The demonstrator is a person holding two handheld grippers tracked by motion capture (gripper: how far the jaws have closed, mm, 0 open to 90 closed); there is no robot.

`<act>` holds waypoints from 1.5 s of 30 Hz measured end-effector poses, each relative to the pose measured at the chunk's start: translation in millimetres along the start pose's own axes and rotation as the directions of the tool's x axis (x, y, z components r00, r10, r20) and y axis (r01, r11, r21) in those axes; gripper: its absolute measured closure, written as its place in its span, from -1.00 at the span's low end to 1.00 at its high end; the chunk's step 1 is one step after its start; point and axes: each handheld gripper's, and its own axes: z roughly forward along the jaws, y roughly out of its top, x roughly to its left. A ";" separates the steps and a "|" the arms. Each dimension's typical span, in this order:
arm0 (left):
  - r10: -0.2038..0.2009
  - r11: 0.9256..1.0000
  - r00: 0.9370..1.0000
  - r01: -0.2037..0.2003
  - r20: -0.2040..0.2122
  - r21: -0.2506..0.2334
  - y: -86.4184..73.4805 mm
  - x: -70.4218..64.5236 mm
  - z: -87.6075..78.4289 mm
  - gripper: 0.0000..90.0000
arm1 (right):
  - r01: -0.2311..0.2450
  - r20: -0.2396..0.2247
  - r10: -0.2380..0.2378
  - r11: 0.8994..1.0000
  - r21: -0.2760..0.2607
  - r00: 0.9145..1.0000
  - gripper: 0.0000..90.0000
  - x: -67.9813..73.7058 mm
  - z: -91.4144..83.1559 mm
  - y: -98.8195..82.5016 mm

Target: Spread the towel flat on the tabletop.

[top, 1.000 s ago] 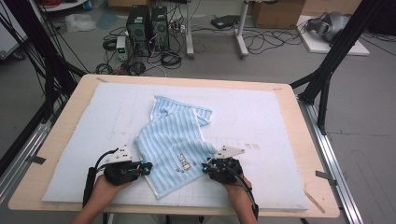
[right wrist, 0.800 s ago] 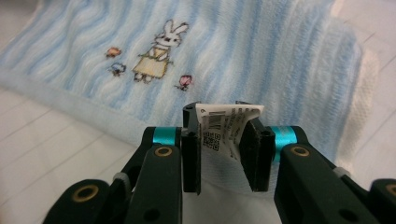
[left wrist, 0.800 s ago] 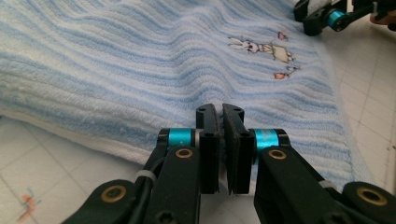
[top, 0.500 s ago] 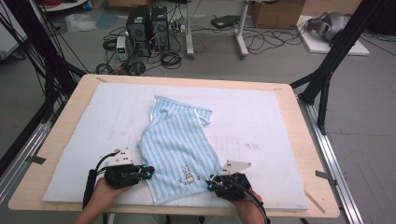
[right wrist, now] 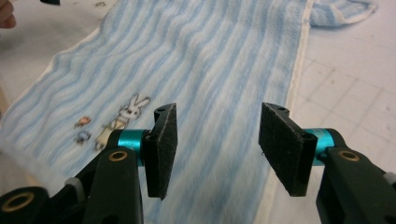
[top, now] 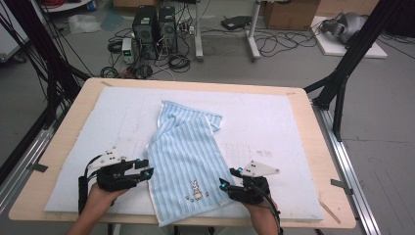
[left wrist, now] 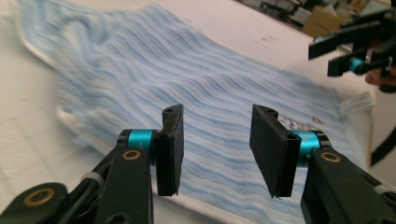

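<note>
Two grippers flank a striped towel (top: 183,156).
Left gripper (top: 144,172) and right gripper (top: 226,187) have just been opening, jaws apart, gripping nothing.

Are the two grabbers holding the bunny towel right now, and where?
No. The left gripper and right gripper have just opened; the towel lies loose on the table.
</note>
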 end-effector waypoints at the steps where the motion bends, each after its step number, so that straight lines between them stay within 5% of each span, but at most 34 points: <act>1: -0.003 1.000 1.000 0.003 -0.009 -0.014 0.5 1.5 -2.0 0.22 | 0.011 -0.002 -0.011 1.000 0.008 1.000 0.05 1.1 6.0 2.2; 8: -0.003 0.999 0.999 0.002 -0.050 -0.036 0.2 8.9 -9.0 0.22 | 0.106 -0.017 -0.105 0.981 0.164 0.994 0.44 11.4 41.4 1.2; 12: -0.011 0.999 0.998 0.008 -0.064 -0.042 0.2 10.5 -10.2 0.21 | 0.113 -0.055 -0.106 0.980 0.163 0.993 0.84 11.2 37.2 -0.5; 28: -0.010 0.999 0.997 0.007 -0.079 -0.034 -0.2 13.9 -7.2 0.22 | 0.119 -0.166 -0.085 0.971 0.207 0.982 0.84 16.9 11.9 -13.2; 36: -0.010 0.999 0.994 0.006 -0.109 -0.038 -0.7 15.9 -8.6 0.14 | 0.021 -0.057 -0.019 0.999 0.046 0.998 0.16 6.9 2.5 -6.1; 39: -0.012 1.000 0.993 0.009 -0.116 -0.030 -2.2 18.5 -8.7 0.12 | 0.010 -0.020 -0.009 0.999 0.032 1.000 0.15 3.6 13.0 -0.6; 41: -0.015 1.000 0.992 0.012 -0.123 -0.023 -3.3 19.2 -9.7 0.11 | 0.027 -0.003 -0.026 0.997 0.070 1.000 0.20 4.2 25.3 2.3; 45: -0.010 1.000 0.991 0.007 -0.134 -0.026 -3.7 21.0 -14.7 0.11 | 0.084 -0.003 -0.084 0.986 0.146 0.996 0.55 7.8 41.6 -0.2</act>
